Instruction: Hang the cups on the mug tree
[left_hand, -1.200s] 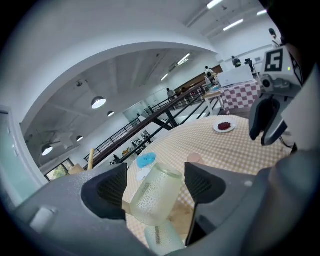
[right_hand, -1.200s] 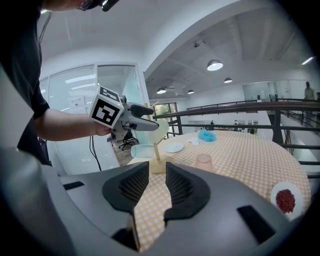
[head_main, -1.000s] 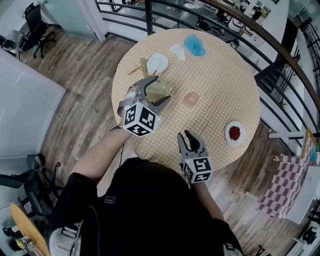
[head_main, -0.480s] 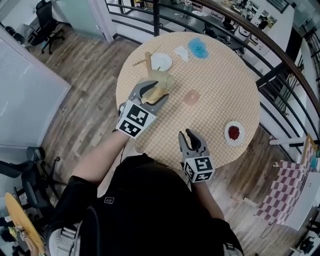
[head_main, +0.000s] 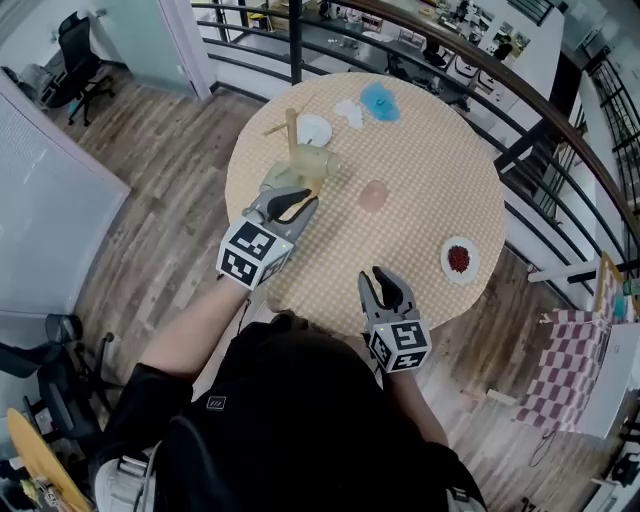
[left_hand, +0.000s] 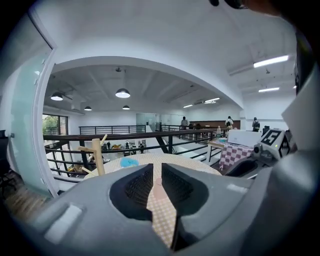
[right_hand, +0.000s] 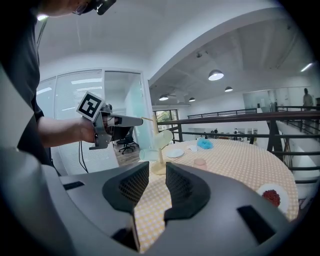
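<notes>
The wooden mug tree (head_main: 292, 128) stands at the table's far left. A yellow-green cup (head_main: 312, 160) hangs on it, and a pale clear cup (right_hand: 146, 155) hangs lower on its near side. A pink cup (head_main: 373, 195) stands alone mid-table. My left gripper (head_main: 291, 206) hovers just short of the tree; its jaws are closing, with a narrow gap and nothing between them. My right gripper (head_main: 383, 286) rests above the near table edge, its jaws slightly apart and empty. In the left gripper view the tree (left_hand: 97, 156) stands left of the jaws.
A white plate (head_main: 314, 129), a white scrap (head_main: 351, 112) and a blue fluffy thing (head_main: 380, 100) lie at the far side. A small plate of red berries (head_main: 459, 259) sits at the right. A dark railing (head_main: 420, 45) runs behind the round table (head_main: 440, 170).
My left gripper let go of the yellow-green cup, which now hangs on the tree. It drew back toward me and its jaws narrowed. The right gripper stayed put.
</notes>
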